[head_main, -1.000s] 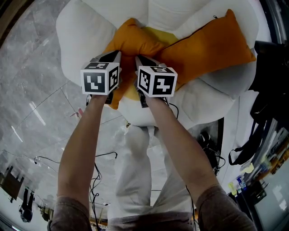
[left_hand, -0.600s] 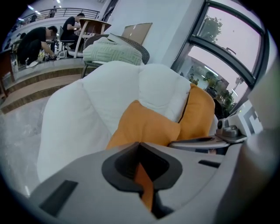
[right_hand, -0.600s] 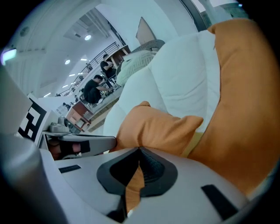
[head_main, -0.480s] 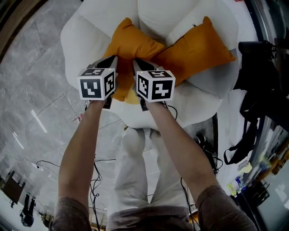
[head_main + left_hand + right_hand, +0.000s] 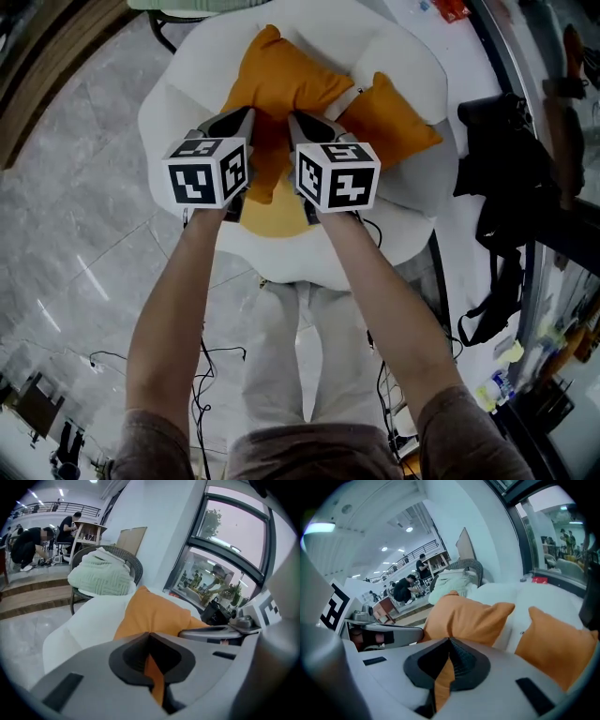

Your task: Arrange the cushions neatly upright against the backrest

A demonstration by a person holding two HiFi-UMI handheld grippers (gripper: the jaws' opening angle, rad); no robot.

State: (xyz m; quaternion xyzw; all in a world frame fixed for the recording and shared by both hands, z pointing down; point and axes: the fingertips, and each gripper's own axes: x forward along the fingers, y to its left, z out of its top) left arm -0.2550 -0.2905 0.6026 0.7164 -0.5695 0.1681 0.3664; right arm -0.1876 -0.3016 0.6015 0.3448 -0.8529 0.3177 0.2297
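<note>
Both bare forearms reach forward and down, side by side and nearly parallel – the left forearm (image 5: pixel 173 300) a little straighter, the right forearm (image 5: pixel 375 291) angling in from the elbow. The left gripper (image 5: pixel 246 114) and right gripper (image 5: pixel 293 119) sit close together with a narrow gap between them, their tips converging slightly. Each points ahead and tilts downward. The left marker cube (image 5: pixel 208 171) and right marker cube (image 5: pixel 337 175) ride level with each other over the wrists. In each gripper view the jaws are pressed together with a strip of fabric from the orange cushion (image 5: pixel 281 84) pinched in the notch between them – neither gripper is empty.
</note>
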